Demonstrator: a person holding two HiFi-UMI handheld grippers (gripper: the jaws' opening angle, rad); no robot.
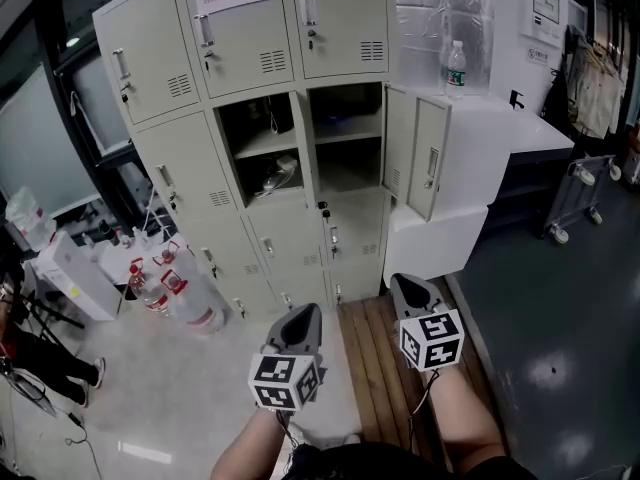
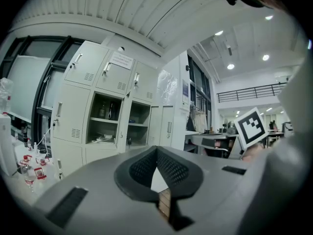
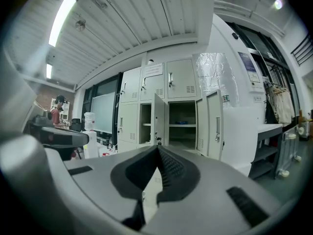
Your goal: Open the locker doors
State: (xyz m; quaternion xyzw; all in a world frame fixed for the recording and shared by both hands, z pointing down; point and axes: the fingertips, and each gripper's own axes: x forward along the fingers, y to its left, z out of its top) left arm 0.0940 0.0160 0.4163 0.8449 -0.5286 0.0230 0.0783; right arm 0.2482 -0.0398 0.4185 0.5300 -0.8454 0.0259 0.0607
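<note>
Left gripper (image 2: 157, 150): jaws closed tip to tip, nothing between them. Landmark: locker bank (image 2: 68, 116), ahead, well apart from jaws.
- Bank's top row: doors shut, paper notice (image 2: 121, 60) on middle one.
- Bank's middle row: two open compartments (image 2: 104, 121) with shelves inside, small clutter on lower shelf of left one.
- Opened doors (image 2: 167, 127) swung out at bank's right edge.
- Left of bank: dark-framed window (image 2: 24, 87).
- Low beside bank's left foot: red-capped bottles (image 2: 29, 173).
- Right of bank: right gripper's marker cube (image 2: 253, 127).
</note>
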